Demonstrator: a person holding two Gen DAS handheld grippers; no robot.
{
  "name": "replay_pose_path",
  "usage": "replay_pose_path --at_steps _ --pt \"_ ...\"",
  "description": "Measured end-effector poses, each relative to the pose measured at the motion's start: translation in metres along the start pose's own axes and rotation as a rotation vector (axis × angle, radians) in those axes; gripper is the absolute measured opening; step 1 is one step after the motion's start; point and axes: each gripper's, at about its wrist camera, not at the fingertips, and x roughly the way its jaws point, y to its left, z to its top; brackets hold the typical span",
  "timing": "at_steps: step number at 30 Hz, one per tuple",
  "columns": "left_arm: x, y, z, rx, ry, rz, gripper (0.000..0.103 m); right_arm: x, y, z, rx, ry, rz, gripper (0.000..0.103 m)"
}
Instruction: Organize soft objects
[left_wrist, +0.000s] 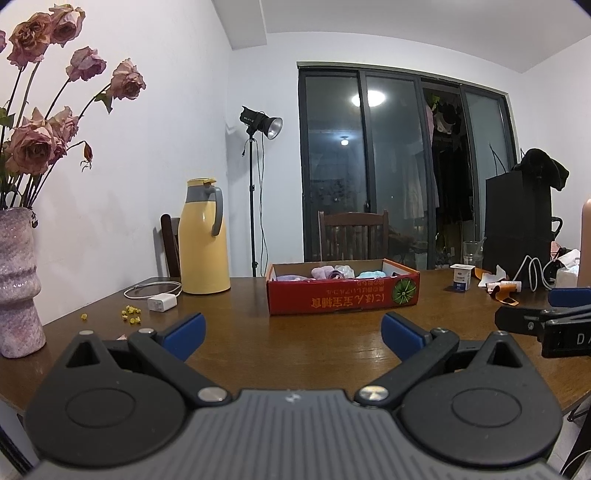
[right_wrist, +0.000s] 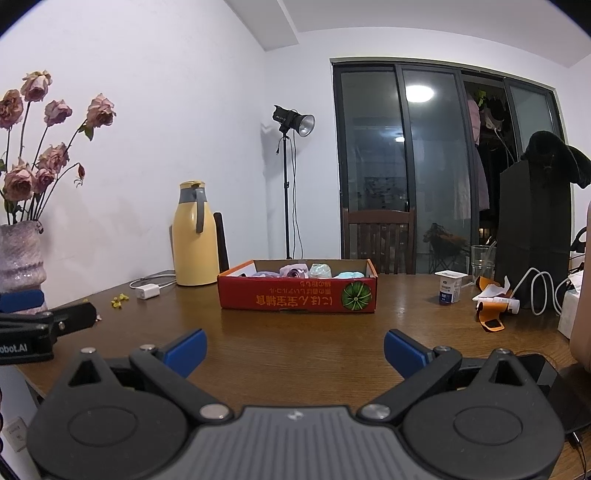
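A shallow red cardboard box (left_wrist: 343, 297) stands mid-table, also in the right wrist view (right_wrist: 297, 297). It holds several rolled soft items in pink, purple, pale green and light blue (left_wrist: 334, 273) (right_wrist: 314, 271). My left gripper (left_wrist: 291, 334) is open and empty above the near table, well short of the box. My right gripper (right_wrist: 295, 350) is open and empty, also short of the box. Each gripper shows at the edge of the other's view, the right one (left_wrist: 543, 317) and the left one (right_wrist: 40, 317).
A yellow thermos jug (left_wrist: 203, 236) and a white charger with cable (left_wrist: 162, 302) stand at back left. A vase of dried roses (left_wrist: 18, 280) is at the left edge. A yoghurt cup (right_wrist: 448, 286), glass (right_wrist: 482, 262), black bag (right_wrist: 532, 229), cables and wrappers crowd the right.
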Motion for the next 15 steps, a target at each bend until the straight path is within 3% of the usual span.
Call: replay_pose_path --at_steps 15 --pt "-0.0035 -0.0028 -0.0001 0.006 -0.010 0.005 0.103 0.0002 0.0008 0.0000 0.000 0.001 0.000 0.103"
